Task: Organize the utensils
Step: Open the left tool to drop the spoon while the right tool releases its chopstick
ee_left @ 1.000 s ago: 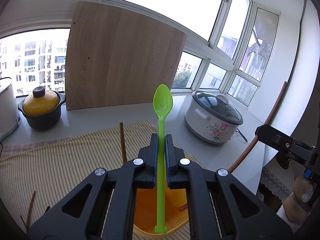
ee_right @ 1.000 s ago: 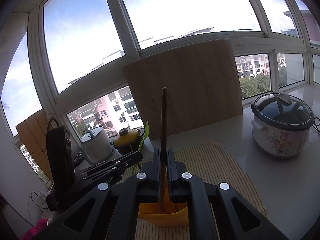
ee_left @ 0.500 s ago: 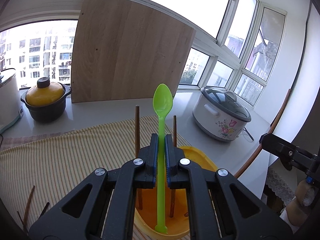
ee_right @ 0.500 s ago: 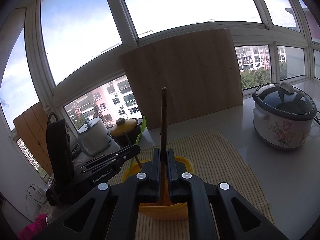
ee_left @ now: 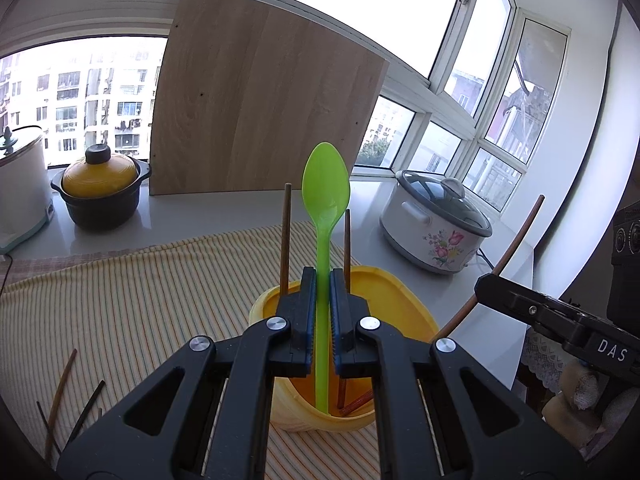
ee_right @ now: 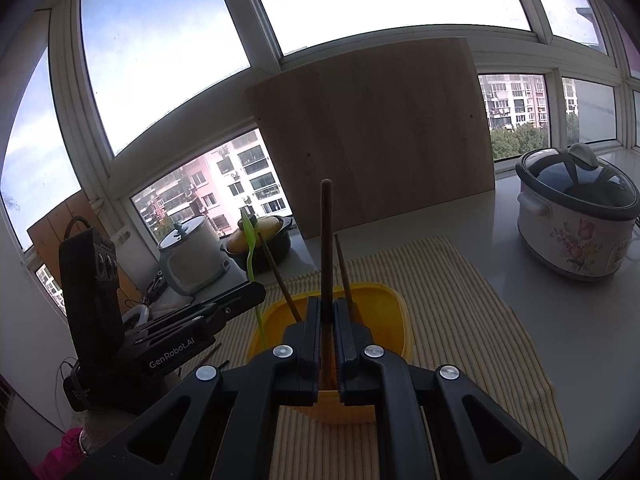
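Two tools are closed on utensils above a yellow container point(ee_left: 394, 292) that stands on a striped cloth point(ee_left: 132, 292) near the middle of the counter point(ee_right: 580, 320). The left tool point(ee_left: 323, 316) is clamped on a green plastic spoon point(ee_left: 325, 200) at mid-handle, bowl up, its lower end inside the container. The right tool point(ee_right: 328, 332) is clamped on a brown chopstick point(ee_right: 326, 240), held upright over the same container, where two more chopsticks point(ee_left: 285, 236) lean. Both utensils are judged light, stiff and smooth; the thin spoon handle may flex and slip, so a mid-shaft hold is best kept.
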The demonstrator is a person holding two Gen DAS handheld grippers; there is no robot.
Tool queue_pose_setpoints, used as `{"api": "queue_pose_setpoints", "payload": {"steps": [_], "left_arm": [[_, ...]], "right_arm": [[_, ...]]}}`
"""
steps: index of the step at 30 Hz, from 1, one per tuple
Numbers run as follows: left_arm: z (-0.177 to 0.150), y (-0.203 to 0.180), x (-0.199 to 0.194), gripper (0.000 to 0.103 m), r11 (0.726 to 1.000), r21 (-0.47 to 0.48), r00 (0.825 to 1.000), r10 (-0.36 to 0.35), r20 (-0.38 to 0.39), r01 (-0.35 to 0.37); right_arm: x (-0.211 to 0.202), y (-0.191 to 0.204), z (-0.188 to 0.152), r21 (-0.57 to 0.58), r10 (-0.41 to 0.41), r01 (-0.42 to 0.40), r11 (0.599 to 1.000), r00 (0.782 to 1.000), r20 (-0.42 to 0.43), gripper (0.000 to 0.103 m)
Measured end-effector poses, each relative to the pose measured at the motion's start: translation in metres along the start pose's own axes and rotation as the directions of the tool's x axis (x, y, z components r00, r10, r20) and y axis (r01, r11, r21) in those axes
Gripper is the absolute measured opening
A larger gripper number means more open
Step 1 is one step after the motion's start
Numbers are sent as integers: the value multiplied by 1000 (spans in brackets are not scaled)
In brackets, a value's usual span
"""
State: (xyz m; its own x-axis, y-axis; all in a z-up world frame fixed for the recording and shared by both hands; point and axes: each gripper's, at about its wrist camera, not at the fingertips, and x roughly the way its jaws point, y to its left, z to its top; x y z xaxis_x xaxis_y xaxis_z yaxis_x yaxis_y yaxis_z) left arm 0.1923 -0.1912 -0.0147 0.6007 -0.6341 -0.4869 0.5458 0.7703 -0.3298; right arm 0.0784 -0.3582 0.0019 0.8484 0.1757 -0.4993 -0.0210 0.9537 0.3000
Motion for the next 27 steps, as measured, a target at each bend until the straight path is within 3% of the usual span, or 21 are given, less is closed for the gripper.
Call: {"api": "queue_pose_setpoints", "payload": {"steps": [8,13,27], "left_arm": [[-8,-1,-4,4,1000,9,999,3,-35,-3],[-13,-1,-18,7,1000,22,1000,10,-22,-10],[-26,18,-60,9,997,24,998,67,3,-67]], "right_arm": [[3,-2,-11,8,-6,6,1000,999,-31,10],[-5,-1,-16,22,2,-2,1000,1000,-16,28],[-12,28,-24,-35,9,-10,999,1000,-16,29]]}}
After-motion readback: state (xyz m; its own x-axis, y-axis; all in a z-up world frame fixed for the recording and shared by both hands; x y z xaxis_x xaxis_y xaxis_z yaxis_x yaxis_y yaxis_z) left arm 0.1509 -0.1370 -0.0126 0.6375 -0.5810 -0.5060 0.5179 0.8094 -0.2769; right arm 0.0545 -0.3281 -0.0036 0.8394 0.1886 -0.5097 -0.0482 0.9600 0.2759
